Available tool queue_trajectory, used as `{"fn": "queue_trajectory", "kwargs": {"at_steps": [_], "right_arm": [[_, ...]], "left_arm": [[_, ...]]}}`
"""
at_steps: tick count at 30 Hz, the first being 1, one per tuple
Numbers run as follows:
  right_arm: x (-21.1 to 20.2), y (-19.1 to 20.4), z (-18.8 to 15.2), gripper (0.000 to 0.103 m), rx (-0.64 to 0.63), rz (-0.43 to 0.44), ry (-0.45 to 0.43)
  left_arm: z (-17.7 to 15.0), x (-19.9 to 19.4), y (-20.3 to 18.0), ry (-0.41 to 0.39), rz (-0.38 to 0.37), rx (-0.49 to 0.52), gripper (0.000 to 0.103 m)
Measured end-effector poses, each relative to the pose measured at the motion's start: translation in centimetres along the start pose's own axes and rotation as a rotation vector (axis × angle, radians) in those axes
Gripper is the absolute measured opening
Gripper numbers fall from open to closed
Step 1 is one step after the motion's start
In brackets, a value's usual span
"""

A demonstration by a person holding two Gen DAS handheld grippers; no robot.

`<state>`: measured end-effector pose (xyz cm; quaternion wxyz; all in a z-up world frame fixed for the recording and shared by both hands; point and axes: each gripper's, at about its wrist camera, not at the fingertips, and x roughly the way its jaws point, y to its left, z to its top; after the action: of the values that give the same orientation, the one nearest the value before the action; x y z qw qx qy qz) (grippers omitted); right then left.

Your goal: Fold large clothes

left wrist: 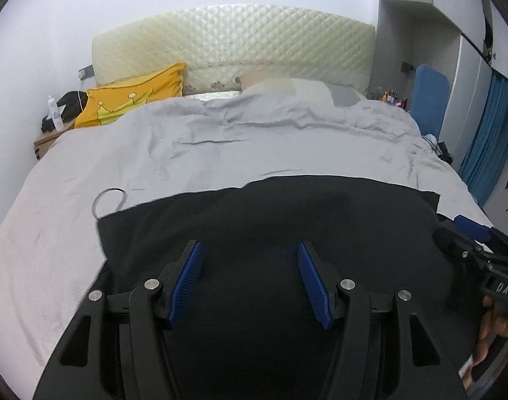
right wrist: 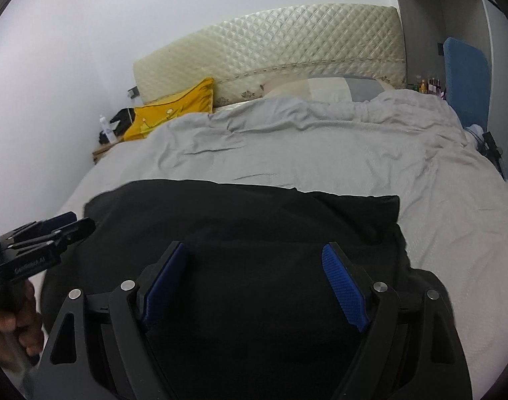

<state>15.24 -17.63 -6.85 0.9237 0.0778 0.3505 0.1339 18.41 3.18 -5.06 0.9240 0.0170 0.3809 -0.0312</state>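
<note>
Left gripper (left wrist: 249, 250) and right gripper (right wrist: 254, 250): jaws wide apart, empty, above the garment (left wrist: 270, 220). Risk: pinching the sheet (left wrist: 187, 140) beneath, dragging both layers.

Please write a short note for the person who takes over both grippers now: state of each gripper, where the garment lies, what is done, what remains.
Left gripper: open, holds nothing, above the black garment.
Right gripper: open, empty, above the same garment.
The garment lies spread on the grey bed cover, near the foot of the bed, its far edge straight.
Done: the garment seems laid out; how many folds are made, I cannot tell.
Left: grasp an edge and fold.
</note>
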Motion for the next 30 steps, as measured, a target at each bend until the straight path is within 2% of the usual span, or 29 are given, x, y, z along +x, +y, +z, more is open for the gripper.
{"fn": "queue_trajectory", "kwargs": {"at_steps": [6,16,20,30], "right_arm": [[2.5,-1.0,0.3,0.083,0.036,-0.007,-0.02],[7.2,-1.1,2.6,0.086,0.011,-0.046,0.029],[9.8,-1.0,3.4,0.088,-0.005,-0.056,0.063],[14.9,-1.6,4.3,0.092,-0.013,-0.083,0.085]], "left_arm": [[0.5,4.2,-0.5,0.029,0.018,0.012,0.06],[3.1,8.8,-0.5,0.038,0.057,0.015,0.06],[4.0,11.3,-0.3,0.055,0.066,0.013,0.06],[5.5,16.5,-0.1,0.12,0.079,0.009,0.06]]}}
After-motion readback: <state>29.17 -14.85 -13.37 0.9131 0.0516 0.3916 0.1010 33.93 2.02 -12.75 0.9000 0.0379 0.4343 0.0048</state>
